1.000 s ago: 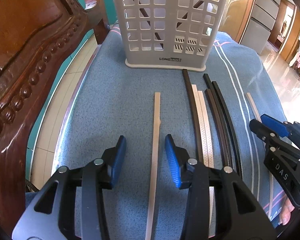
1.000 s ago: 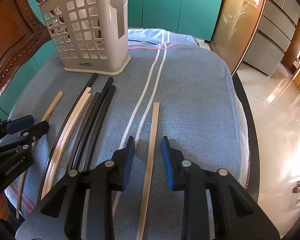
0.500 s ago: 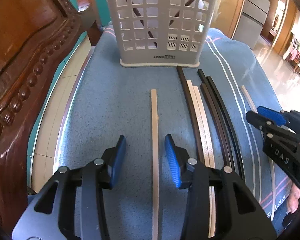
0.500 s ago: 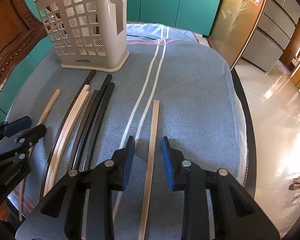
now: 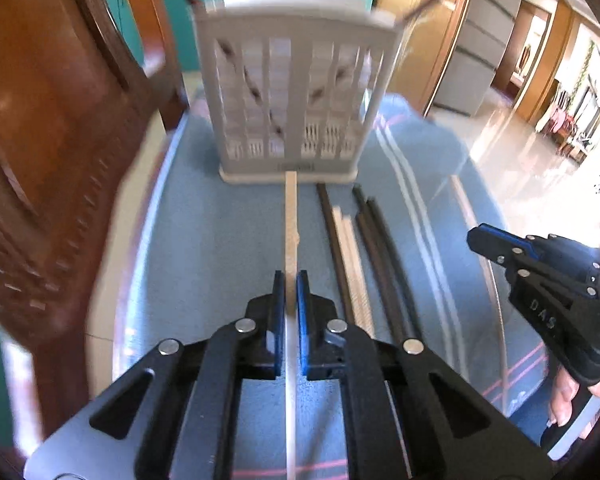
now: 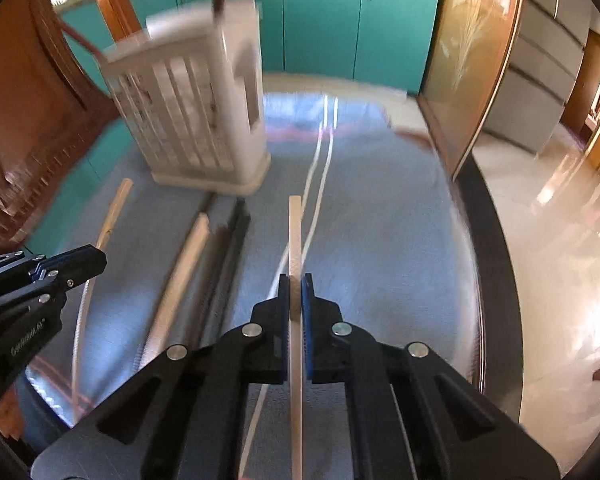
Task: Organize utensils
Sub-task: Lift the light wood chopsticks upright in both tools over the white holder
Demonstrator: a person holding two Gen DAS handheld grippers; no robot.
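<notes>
My left gripper (image 5: 291,284) is shut on a pale wooden stick (image 5: 291,216) that points at the base of the grey slotted utensil basket (image 5: 292,100). My right gripper (image 6: 296,284) is shut on a second pale wooden stick (image 6: 295,232), lifted over the blue cloth. The right gripper shows in the left wrist view (image 5: 540,272), the left gripper in the right wrist view (image 6: 32,280). Several dark and pale sticks (image 5: 360,248) lie side by side on the cloth between the grippers. The basket (image 6: 196,112) holds dark sticks that lean out of its top.
A carved wooden chair back (image 5: 52,140) stands close at the left. The cloth-covered table (image 6: 380,220) has a dark rim at the right, with shiny floor beyond. Teal cabinets (image 6: 340,20) are at the back. Both views are motion-blurred.
Both grippers have closed on the sticks that lay between their open fingers. Both have risen and tilted, so the basket now sits lower and smaller in view.
</notes>
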